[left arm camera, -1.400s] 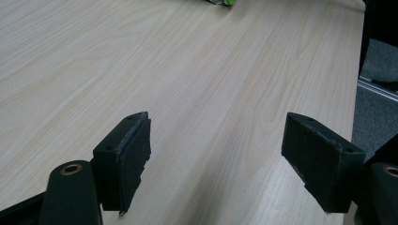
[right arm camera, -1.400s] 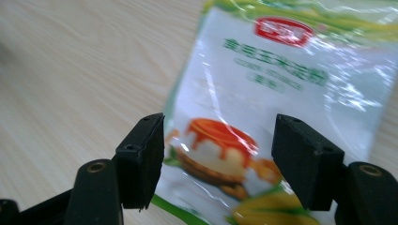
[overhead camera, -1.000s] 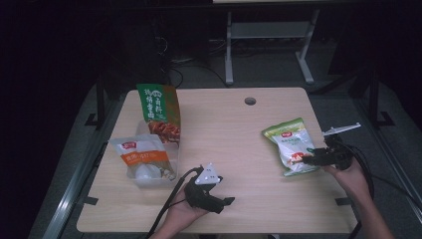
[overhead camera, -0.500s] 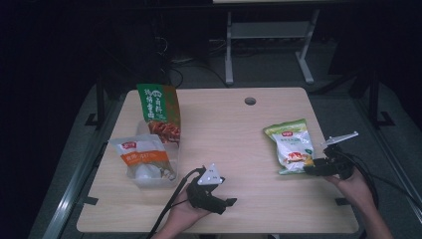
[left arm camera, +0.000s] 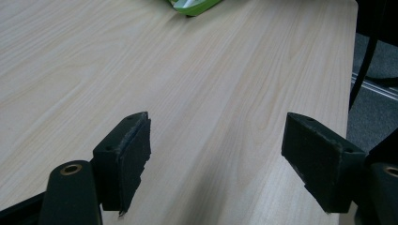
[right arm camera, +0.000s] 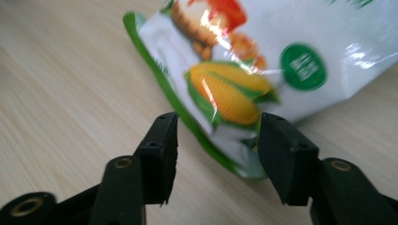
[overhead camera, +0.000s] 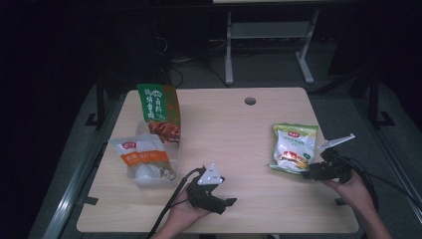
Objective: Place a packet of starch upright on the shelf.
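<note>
The right claw has just been closing around the near corner of a green-and-white corn snack bag lying flat on the surface. The corner sits between the jaws, seemingly not yet pinched. The thin edge could slip free, dragging the bag.

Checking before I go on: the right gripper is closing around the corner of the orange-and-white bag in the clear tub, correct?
Not that bag. The right gripper has just been closing around a corner of the green-edged corn snack bag lying on the table, as the right gripper view shows.
</note>
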`<control>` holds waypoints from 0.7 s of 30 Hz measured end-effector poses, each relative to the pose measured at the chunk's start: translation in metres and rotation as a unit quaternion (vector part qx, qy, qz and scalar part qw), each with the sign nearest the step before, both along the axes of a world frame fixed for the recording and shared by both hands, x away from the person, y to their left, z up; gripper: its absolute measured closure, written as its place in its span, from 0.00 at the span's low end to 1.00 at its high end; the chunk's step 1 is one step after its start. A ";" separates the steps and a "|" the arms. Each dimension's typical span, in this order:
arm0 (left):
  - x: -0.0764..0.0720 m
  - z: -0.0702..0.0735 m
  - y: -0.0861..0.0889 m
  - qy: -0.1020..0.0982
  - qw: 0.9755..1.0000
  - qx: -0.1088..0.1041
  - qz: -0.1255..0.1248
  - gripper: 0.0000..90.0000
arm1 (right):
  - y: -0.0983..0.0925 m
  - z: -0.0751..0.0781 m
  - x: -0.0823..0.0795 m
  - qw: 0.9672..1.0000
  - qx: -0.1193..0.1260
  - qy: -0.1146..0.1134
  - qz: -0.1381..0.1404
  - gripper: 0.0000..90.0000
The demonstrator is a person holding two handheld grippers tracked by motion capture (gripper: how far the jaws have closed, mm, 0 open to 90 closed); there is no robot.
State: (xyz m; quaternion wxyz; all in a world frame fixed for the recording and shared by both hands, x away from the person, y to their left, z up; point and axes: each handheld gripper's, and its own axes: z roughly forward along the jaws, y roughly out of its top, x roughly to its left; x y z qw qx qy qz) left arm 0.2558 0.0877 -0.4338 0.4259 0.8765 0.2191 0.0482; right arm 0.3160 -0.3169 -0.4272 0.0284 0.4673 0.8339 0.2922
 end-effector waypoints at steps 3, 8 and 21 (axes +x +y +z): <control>0.000 0.000 0.001 0.000 1.000 0.000 0.001 0.26 | -0.005 0.006 0.007 1.000 0.010 -0.013 -0.022 0.45; 0.002 0.001 0.002 0.001 1.000 -0.001 0.003 0.26 | -0.010 0.010 0.029 0.998 -0.004 -0.025 -0.061 0.40; 0.006 -0.001 0.000 0.006 1.000 0.000 0.002 0.26 | -0.031 -0.011 0.068 0.991 0.036 0.007 -0.126 0.48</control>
